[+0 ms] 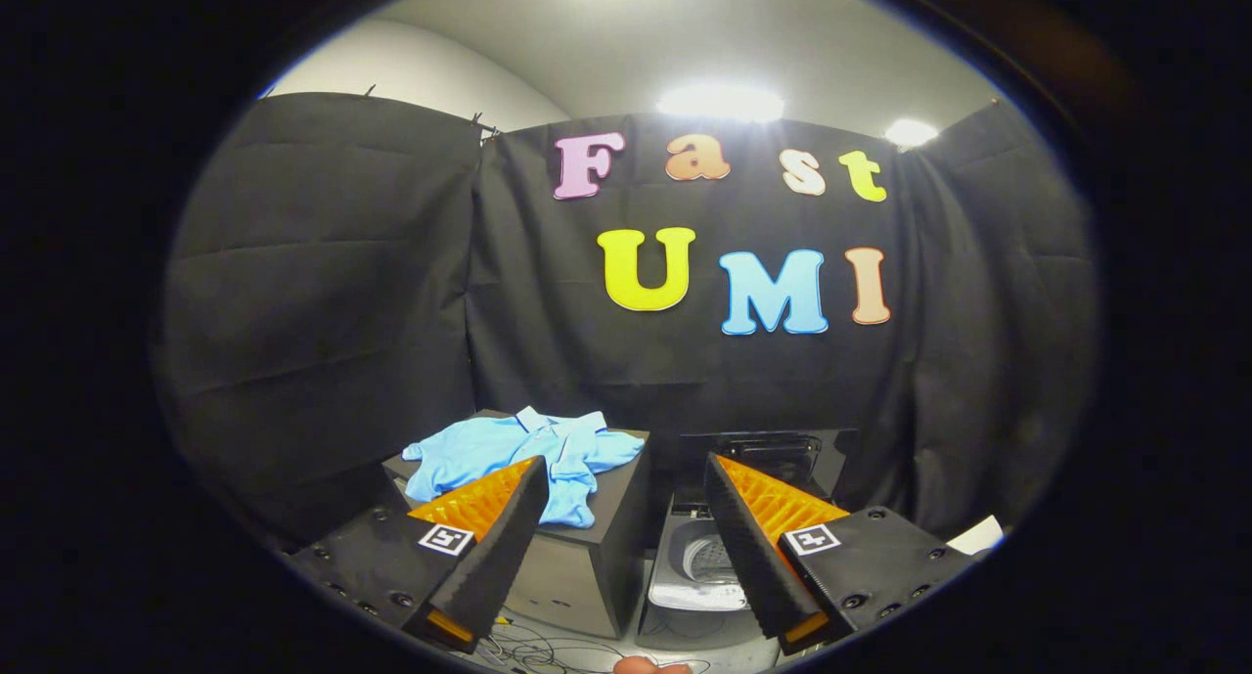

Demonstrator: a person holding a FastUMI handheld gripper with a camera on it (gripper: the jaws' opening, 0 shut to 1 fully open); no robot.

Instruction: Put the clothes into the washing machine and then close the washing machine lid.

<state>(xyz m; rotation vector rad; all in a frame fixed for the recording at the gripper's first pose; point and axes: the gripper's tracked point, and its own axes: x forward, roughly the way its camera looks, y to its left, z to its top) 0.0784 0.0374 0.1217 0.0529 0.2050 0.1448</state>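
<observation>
Gripper view, looking forward along both fingers: gripper (626,547) spread wide, jaws released, nothing between them and nothing touched. Held high and back from the work, presumably to take in both targets before committing to one. Left finger (489,547) overlapping the near corner of a dark box (587,566) that serves as the counter, with a light blue shirt (528,454) lying crumpled across its top, collar toward the back wall, one part drooping over the front edge. Loose, spread-out lie of the cloth probably meant to offer an easy pinch at a fold or at the hanging part. Right finger (758,542) overlapping the washing machine (699,576), standing just beside the box on its right and lower than the box top. Lid (768,454) raised upright at the back, drum opening bare and facing up, so ready to receive the shirt from above. Box and machine close together, apparently so that the carry from one to the other stays short. Some thin cables (548,650) on the floor ahead of the box, and a pale sheet-like thing (978,534) beyond the right finger, too small to tell. Judged stage: start of the task, shirt not yet grasped, lid not yet shut. Likely next: down and left toward the shirt with jaws kept wide.
</observation>
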